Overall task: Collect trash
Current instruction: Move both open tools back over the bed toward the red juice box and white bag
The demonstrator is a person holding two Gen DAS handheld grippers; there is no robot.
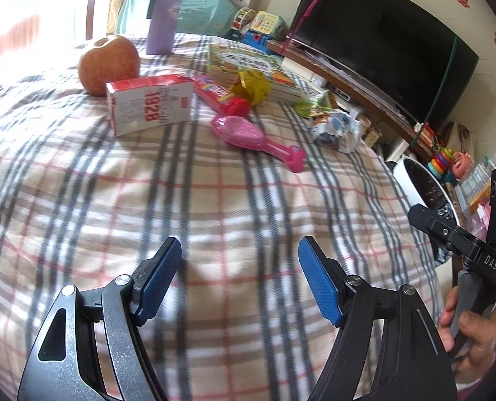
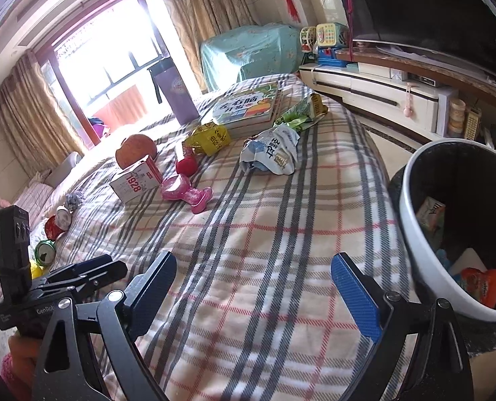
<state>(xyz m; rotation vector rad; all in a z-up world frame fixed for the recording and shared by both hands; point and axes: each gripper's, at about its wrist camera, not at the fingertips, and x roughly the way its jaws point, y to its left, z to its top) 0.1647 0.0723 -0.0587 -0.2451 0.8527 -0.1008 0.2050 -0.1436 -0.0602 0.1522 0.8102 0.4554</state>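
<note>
Between pickups: left gripper (image 1: 239, 275) and right gripper (image 2: 253, 292) are spread, nothing pinched. Bin (image 2: 411, 200) partly filled. Blue-white wrapper (image 2: 273, 153) judged next; a forward reach is needed.

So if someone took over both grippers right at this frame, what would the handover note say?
Left gripper: open, empty, over the plaid blanket.
Right gripper: open, empty, beside the white round trash bin with black liner.
Done: some wrappers, including an orange packet, already lie in the bin.
Left on the bed: crumpled blue-and-white snack bag, green wrapper, yellow crumpled wrapper, perhaps the red-and-white "1928" carton.
Cans lie at the bed's far-left edge.
Probably not trash: the apple, purple tumbler, books, pink toy.
</note>
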